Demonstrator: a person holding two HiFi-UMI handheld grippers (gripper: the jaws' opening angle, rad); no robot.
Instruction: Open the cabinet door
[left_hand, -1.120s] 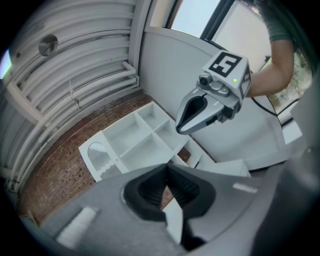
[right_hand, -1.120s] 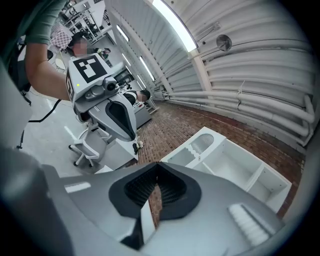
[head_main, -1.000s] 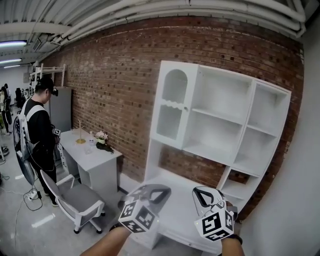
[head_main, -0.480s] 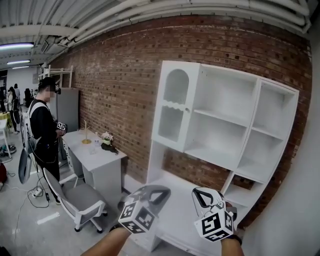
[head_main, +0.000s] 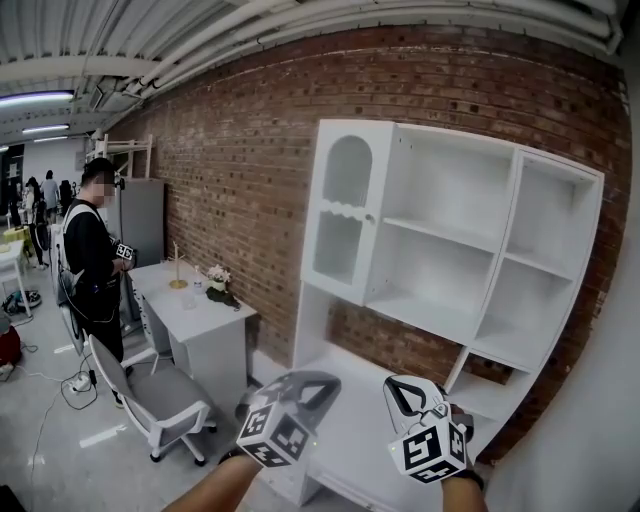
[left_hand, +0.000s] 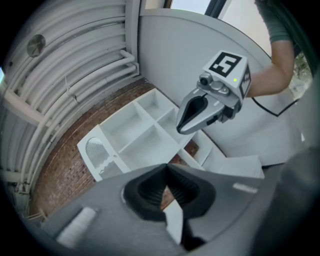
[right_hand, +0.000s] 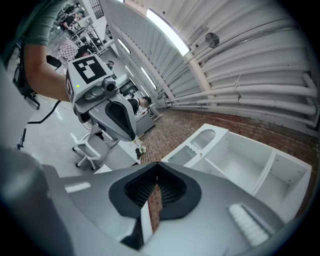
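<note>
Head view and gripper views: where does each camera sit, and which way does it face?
Head view: on the person's head, facing the white cabinet; forearms, left gripper and right gripper show below.
Left gripper view: on that gripper, along its shut fingers toward the cabinet; the right forearm shows.
Right gripper view: likewise; left forearm shows.
Shared: all see the cabinet.

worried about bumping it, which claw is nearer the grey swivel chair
Left. The left claw is right of the grey swivel chair, well clear; the right claw sits farther right.
</note>
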